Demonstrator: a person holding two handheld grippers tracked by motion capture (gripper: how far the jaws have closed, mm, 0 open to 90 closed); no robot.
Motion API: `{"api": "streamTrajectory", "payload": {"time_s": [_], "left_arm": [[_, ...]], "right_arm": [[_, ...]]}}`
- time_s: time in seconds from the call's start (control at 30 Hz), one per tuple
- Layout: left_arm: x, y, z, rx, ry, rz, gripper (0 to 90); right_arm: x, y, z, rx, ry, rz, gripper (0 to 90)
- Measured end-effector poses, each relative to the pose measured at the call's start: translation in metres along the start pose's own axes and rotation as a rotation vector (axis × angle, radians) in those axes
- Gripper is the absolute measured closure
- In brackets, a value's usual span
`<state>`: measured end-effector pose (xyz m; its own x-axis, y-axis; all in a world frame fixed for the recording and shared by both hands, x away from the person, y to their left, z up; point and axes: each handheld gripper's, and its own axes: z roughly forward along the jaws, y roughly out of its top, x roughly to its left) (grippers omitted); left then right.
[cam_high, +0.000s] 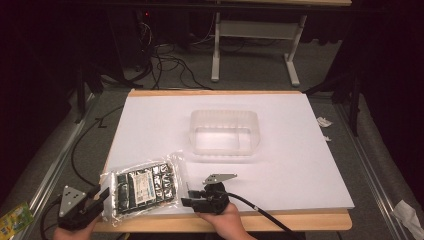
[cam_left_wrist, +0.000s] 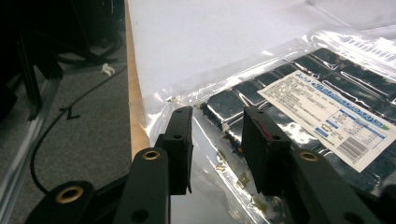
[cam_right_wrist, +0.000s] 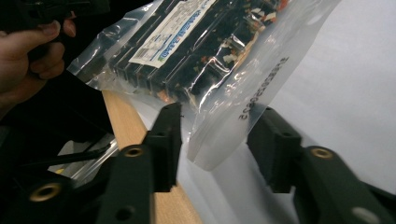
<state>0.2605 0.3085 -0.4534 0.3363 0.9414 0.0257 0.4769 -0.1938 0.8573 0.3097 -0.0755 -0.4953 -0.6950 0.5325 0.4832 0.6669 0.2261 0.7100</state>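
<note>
Both hand-held grippers sit at the near edge of the table, jaws spread and holding nothing. Left gripper (cam_high: 92, 200) is at the near-left corner of a clear plastic bag (cam_high: 145, 186) of dark blocks with a white label; right gripper (cam_high: 196, 199) is at its near-right corner, which hangs between the jaws. The bag lies flat between them, long axis running left to right, near-left on the white table (cam_high: 300, 165). An empty clear tub (cam_high: 224, 132) stands farther off, at centre.

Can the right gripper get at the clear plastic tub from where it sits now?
Probably yes. The right gripper, jaws open, sits at the table's near edge beside the sealed bag. Between it and the clear tub lies only bare white sheet; it would just have to move forward.
</note>
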Motion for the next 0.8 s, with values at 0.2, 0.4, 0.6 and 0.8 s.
{"api": "streamTrajectory", "payload": {"time_s": [0.2,0.4,0.6,0.8], "left_arm": [[-0.004,0.003,-0.001,-0.016,0.007,0.015,63.8],[-0.009,0.005,-0.001,-0.024,0.002,0.029,62.8],[-0.016,0.011,0.000,-0.037,-0.016,0.036,60.6],[-0.033,0.024,-0.003,-0.112,-0.058,0.074,52.9]], "right_arm": [[0.001,0.001,-0.002,-0.016,0.011,-0.003,76.8],[0.000,0.008,-0.011,-0.077,-0.004,-0.008,90.0],[0.002,0.024,-0.036,-0.169,-0.003,-0.064,90.0],[0.009,0.041,-0.070,-0.255,-0.027,-0.152,90.0]]}}
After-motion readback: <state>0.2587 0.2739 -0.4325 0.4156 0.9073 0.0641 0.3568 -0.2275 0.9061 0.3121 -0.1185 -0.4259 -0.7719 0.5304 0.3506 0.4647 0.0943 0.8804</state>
